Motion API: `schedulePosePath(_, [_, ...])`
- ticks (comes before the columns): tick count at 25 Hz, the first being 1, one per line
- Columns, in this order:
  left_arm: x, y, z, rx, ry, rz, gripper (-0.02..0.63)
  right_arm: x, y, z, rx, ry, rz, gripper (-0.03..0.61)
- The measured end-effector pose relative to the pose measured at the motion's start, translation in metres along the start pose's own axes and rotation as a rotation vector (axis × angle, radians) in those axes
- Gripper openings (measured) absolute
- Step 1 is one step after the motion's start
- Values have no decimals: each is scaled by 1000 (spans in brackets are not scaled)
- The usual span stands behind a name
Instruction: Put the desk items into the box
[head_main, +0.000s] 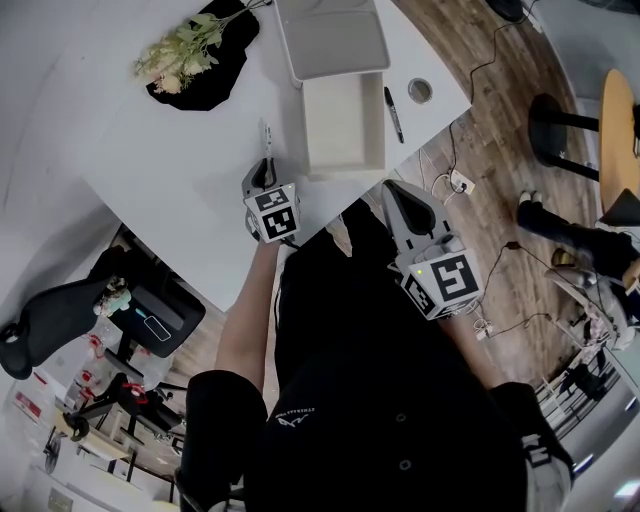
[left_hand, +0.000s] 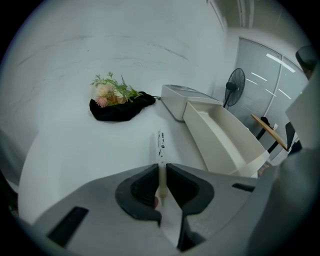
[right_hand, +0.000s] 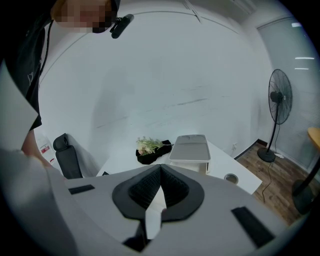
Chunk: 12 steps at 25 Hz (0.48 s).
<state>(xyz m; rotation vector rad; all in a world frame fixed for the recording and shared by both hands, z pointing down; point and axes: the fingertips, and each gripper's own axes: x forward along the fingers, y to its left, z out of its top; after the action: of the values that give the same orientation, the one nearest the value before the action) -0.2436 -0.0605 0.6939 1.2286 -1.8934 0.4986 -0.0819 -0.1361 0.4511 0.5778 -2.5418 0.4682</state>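
- Tabletop (head_main: 180, 170): white, carries everything; the person stands at its near corner, so both grippers work from that side.
- Box (head_main: 345, 125): white, open top, empty inside as far as seen. It sits near the tabletop edge, just right of the left gripper's line, so prob. only a short swing is needed to drop things in.
- Lid (head_main: 332, 42): off and lying just beyond the box's far end, leaving the opening free.
- Flower bunch (head_main: 185, 50) on a black cloth (head_main: 215, 80): far-left corner, well apart from the box, not yet handled.
- Left gripper (head_main: 264, 172): over the tabletop, jaws closed on a white pen (left_hand: 160, 145). It's clamped near one end w/ the rest sticking fwd along the jaw line. Pen isn't in the box yet; its free end is low over the tabletop, left of the box. Can't tell if it touches.
- Right gripper (right_hand: 160, 172): held back off the tabletop edge near the person's body, jaws together w/ nothing between. Prob. parked out of the way.
- Black marker (head_main: 393, 113): lies right beside the box's right wall, likely next pick.
- Round grommet (head_main: 420, 90): just right of the marker; looks built into the tabletop.
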Motion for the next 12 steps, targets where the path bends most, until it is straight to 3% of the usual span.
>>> schedulePosePath(5, [-16,-5,18,10,-63,1,55,-5,1,4,-11,-17,15,-2])
schedulePosePath(12, [-47,-7,39,-35,-139,28,56,-15,-3,11,-23,-48,38,-2])
